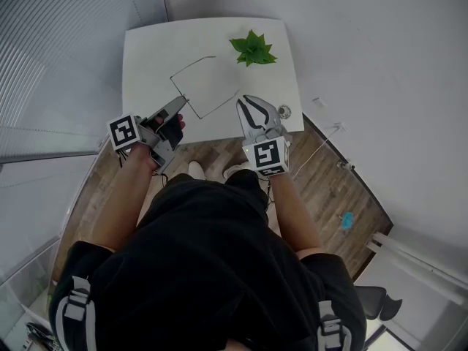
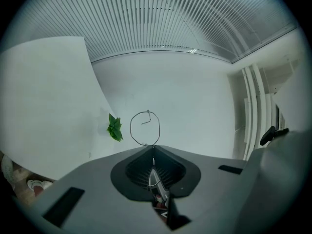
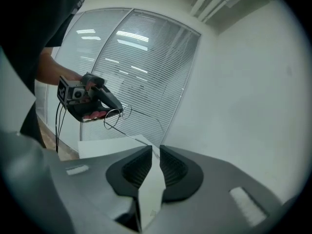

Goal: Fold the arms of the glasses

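Note:
Thin wire-framed glasses (image 1: 191, 67) are held out over the white table (image 1: 146, 57), their long arms spread open as fine lines. My left gripper (image 1: 179, 102) is shut on the frame near one lens. In the left gripper view a round lens rim (image 2: 159, 126) sticks up just past the closed jaws (image 2: 152, 147). My right gripper (image 1: 245, 101) hovers over the table's near edge, to the right of the glasses, open and empty. In the right gripper view its jaws (image 3: 152, 150) stand apart, and the left gripper (image 3: 90, 99) with the glasses (image 3: 126, 112) shows further off.
A small green plant (image 1: 253, 49) sits at the table's far right. A small round object (image 1: 284, 111) lies at the near right corner. Wooden floor (image 1: 329, 181) and the person's feet (image 1: 196, 169) lie below the table's near edge. Blinds cover the window at the left.

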`<action>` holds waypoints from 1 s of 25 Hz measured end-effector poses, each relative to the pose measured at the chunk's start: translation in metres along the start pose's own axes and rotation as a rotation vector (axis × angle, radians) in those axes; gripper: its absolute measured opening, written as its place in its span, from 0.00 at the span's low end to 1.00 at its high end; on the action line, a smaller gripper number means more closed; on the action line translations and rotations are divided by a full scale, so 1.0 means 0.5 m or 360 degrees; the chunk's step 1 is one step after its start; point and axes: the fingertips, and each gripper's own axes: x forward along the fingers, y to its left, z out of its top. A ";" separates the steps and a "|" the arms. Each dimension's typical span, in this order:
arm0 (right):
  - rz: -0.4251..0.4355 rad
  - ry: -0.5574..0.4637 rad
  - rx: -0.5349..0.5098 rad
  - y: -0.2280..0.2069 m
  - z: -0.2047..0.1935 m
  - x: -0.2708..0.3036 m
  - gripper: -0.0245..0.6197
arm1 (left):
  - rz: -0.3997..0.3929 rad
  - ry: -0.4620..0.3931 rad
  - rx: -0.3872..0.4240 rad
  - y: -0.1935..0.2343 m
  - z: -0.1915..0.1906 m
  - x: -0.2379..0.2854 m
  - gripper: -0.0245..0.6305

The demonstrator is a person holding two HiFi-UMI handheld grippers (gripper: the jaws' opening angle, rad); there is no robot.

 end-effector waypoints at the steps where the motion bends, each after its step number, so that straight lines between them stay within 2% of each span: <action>1: -0.0010 0.0015 -0.0039 0.000 -0.002 0.001 0.13 | -0.0002 -0.0002 0.0001 -0.003 0.001 -0.001 0.06; 15: -0.0124 0.0230 -0.0702 0.001 -0.031 0.034 0.16 | -0.0023 0.0013 -0.0011 -0.015 -0.003 0.001 0.06; 19: -0.0137 0.0271 -0.0819 0.003 -0.040 0.041 0.16 | -0.0023 0.0020 -0.0020 -0.016 -0.003 0.001 0.06; 25: -0.0149 0.0286 -0.0898 0.005 -0.043 0.044 0.11 | 0.0001 0.0065 0.0003 -0.013 -0.008 0.004 0.06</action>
